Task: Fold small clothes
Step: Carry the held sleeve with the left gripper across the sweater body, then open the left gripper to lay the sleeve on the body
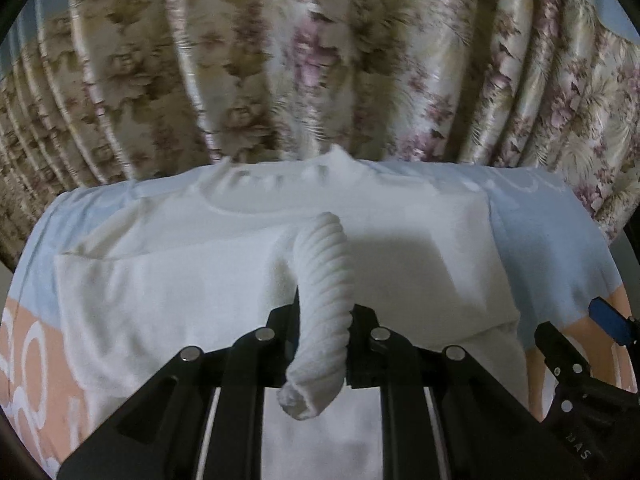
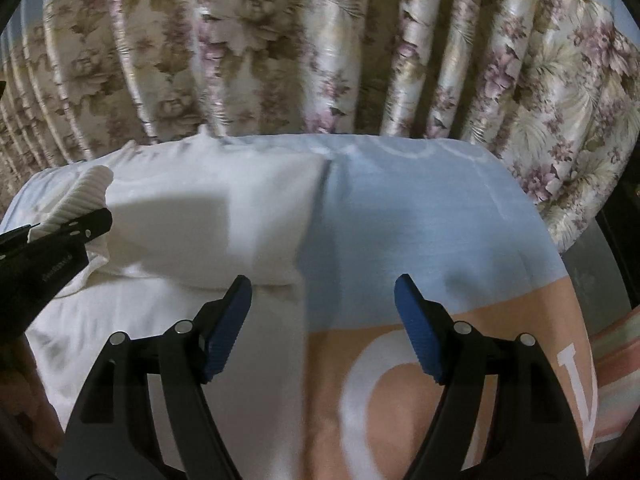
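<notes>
Here, a blue-and-peach printed sheet (image 2: 420, 220) is backed by floral curtains (image 2: 320, 40); its lettering is unreadable. A ribbed white cuff (image 1: 320, 300) is clamped in the left gripper (image 1: 324, 320); the right gripper (image 2: 322, 320) jaws are held apart.

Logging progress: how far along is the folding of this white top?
Done: the white top lies flat, its body apparently folded over once. In hand: the left tool grips the ribbed cuff, lifted. Left: laying that sleeve across; the right tool hangs open, holding nothing.
</notes>
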Tool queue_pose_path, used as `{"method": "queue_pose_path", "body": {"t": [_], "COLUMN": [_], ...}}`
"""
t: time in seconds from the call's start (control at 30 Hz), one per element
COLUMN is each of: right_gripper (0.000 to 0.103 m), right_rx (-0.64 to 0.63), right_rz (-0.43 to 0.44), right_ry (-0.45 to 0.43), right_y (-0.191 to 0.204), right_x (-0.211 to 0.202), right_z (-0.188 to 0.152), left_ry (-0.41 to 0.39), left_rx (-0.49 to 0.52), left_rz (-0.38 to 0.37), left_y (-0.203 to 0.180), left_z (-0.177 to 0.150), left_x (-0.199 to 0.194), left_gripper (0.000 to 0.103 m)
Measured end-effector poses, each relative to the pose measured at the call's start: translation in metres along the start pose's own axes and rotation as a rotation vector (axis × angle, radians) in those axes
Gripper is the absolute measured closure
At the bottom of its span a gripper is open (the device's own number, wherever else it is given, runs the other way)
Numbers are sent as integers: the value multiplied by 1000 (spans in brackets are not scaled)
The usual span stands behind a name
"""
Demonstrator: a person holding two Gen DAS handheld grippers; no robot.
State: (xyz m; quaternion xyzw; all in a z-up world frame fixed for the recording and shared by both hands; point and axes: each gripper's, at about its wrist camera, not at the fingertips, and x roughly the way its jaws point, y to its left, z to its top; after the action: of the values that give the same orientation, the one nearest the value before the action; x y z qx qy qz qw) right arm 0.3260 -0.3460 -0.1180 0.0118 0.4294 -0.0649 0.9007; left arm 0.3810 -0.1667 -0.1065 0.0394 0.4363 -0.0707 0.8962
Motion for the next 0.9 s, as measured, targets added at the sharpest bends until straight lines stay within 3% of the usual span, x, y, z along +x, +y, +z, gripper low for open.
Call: {"method": "queue_pose_path", "body": {"t": [0.4,0.7,0.73,0.8,0.83,0.87,0.9], "right_gripper": [28,28,28,28,28,28,28], "right_rx": [36,36,32,27,25,26,28], "right_rz": [-59,-115,-116,-120,-124,-124,-123], "right_ry": [6,-109,-110,-115,-117,-120,-123], "right_y": [-54,-76,-77,-78,-79,-79,-80], "right_x": [29,27,28,27,25,23,21], "right_z": [7,24,27,33,35,37,38], "left_ry": [25,35,41,49,58,60,52], "left_rx": [75,64,53,43,50,64,79], "left_rz": [-24,-16,-17,-34,-55,-67,-67], "left_y": [-71,-90,-92,-97,-103,-109,-115], "left_z": [18,16,17,20,22,23,23], "left_x": [47,57,59,61,63,63,61], "left_gripper": [89,85,81,63,46,39,39]}}
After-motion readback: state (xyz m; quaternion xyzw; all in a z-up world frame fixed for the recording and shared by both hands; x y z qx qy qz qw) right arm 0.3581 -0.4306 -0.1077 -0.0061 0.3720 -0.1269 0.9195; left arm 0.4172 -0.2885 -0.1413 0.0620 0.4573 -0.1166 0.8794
